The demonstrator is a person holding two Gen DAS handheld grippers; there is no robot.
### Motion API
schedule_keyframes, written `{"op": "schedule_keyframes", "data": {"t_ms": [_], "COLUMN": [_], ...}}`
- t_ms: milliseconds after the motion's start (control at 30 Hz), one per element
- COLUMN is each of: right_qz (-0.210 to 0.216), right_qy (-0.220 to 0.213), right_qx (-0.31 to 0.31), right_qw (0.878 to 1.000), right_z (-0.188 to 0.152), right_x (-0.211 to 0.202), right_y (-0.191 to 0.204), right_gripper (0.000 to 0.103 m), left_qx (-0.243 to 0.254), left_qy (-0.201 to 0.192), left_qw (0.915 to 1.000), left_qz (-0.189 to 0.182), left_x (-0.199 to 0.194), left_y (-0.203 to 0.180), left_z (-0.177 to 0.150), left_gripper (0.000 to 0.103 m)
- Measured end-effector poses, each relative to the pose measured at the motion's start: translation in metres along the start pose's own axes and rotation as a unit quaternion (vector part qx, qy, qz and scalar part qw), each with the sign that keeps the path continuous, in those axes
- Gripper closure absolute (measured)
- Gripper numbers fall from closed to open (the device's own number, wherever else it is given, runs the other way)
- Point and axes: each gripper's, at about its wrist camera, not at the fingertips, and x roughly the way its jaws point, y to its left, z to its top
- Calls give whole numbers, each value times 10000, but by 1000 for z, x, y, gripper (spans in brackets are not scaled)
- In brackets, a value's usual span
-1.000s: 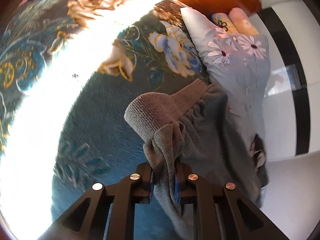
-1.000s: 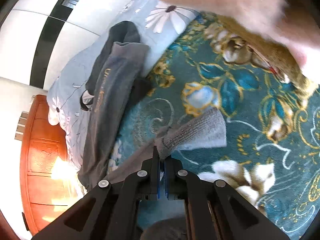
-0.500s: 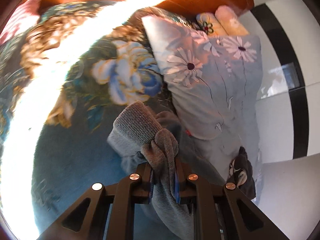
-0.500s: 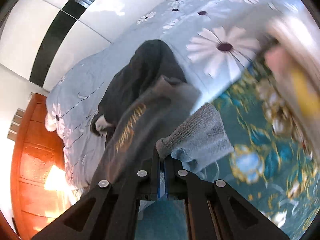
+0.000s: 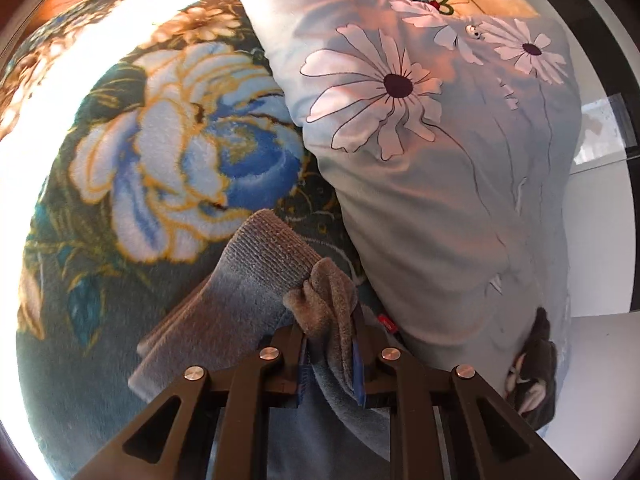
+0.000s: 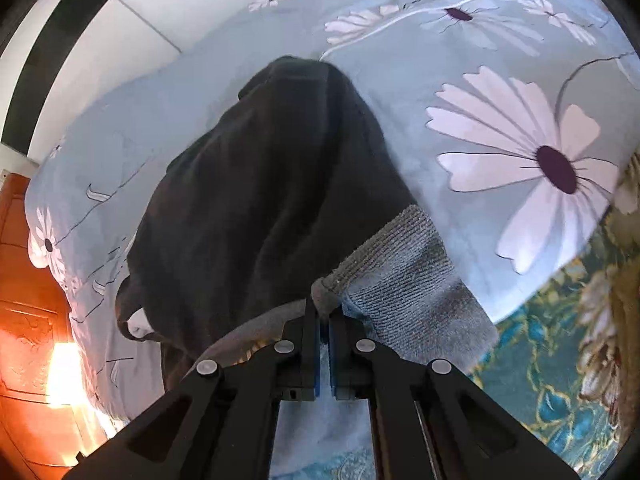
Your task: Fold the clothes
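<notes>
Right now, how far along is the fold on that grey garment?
Mid-fold. Done: each gripper has a ribbed cuff of the grey garment. In hand: the left gripper pinches bunched fabric, and the right gripper is shut on the other cuff, over the daisy quilt. Left: laying it flat, then the dark garment, apparently unfolded.

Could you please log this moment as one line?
left gripper: shut on grey garment | right gripper: shut on grey garment | below: floral blanket

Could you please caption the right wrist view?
Right gripper pinching a grey ribbed cuff above a dark garment on daisy bedding.
</notes>
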Motion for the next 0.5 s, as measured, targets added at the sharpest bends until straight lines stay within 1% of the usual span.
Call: {"op": "schedule_keyframes", "data": {"t_ms": [33,100,133,167,200,233,267,300,333,367,433,500], "right_qz": [4,44,85,130,178,225,302,392,490,566,606,625], "right_qy": [31,43,32,8,-23,-54,-83,-111,-157,-210,-326,-517], "right_qx": [-44,-139,-188,-263,-350,-437,-522,-606,-705,-811,-972,-1125], "right_qw": [10000,9999,9998,9996,9992,9988,9981,9973,9962,9949,9929,9903], "right_z": [1,2,1,0,-1,-2,-4,-6,-8,-11,-16,-24], "right_x": [4,6,6,4,1,-2,-5,-9,-14,-19,-27,-39], "right_y": [1,1,1,1,1,2,3,5,6,9,12,13], "right_gripper": [99,99,98,98,95,87,82,71,62,60,56,56], "left_qx": [31,136,209,307,408,539,670,797,893,1011,1207,1156], "left_qy": [36,69,71,83,96,120,145,164,141,87,-83,-394], "left_qw": [10000,9998,9996,9991,9984,9971,9954,9935,9924,9911,9888,9902], "left_qz": [-30,-107,-160,-273,-390,-530,-670,-799,-835,-857,-876,-678], "left_x": [3,5,5,2,0,-5,-11,-16,-21,-29,-46,-63], "left_y": [-1,-5,-7,-10,-12,-15,-18,-20,-21,-22,-18,1], "left_z": [1,1,0,-2,-4,-7,-11,-14,-18,-22,-33,-45], "left_gripper": [83,77,69,56,48,39,37,37,35,33,32,29]}}
